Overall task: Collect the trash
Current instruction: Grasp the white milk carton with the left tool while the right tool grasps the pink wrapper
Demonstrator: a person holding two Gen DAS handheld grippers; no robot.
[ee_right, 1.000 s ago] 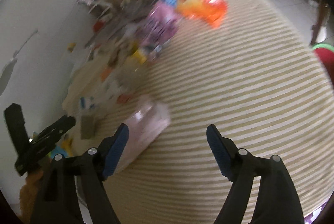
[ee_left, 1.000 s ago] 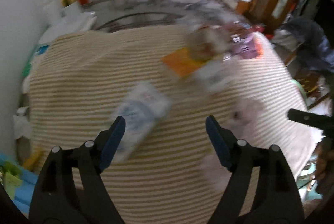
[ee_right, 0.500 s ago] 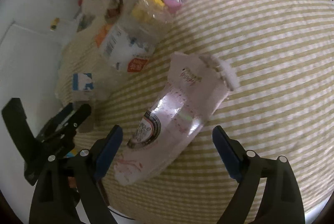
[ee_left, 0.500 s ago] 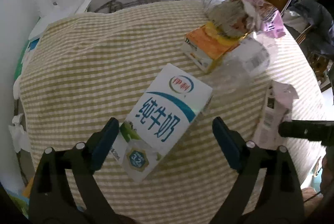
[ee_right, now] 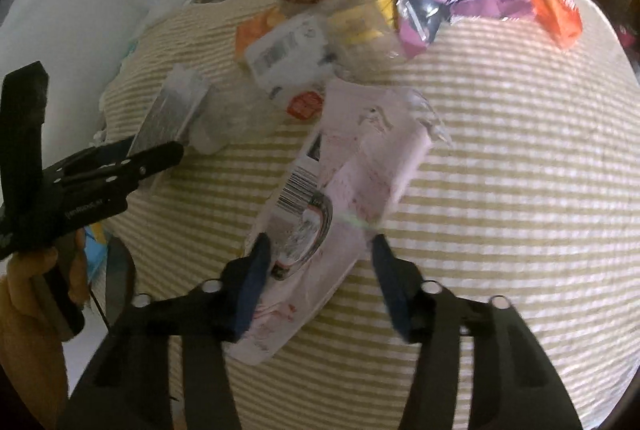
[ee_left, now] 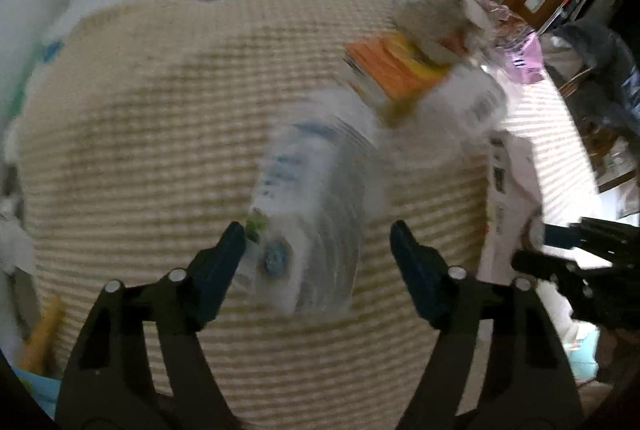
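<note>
Closing in, the right gripper (ee_right: 318, 262) pinches the near end of the pink carton (ee_right: 344, 201) on the striped cloth (ee_right: 500, 169). The left gripper (ee_left: 316, 242), also closing, straddles the blurred milk carton (ee_left: 312, 205); only its left pad touches.

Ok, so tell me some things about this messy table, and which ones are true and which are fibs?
1. The tablecloth has pale yellow-green and white stripes. True.
2. The pink carton sits between the fingers of the right hand-held gripper. True; its jaws have just been closing on it.
3. The milk carton in the left wrist view is red. False: it is white with blue print, though blurred.
4. The pink carton is the only trash on the table. False: a heap of wrappers and boxes lies beyond it.
</note>
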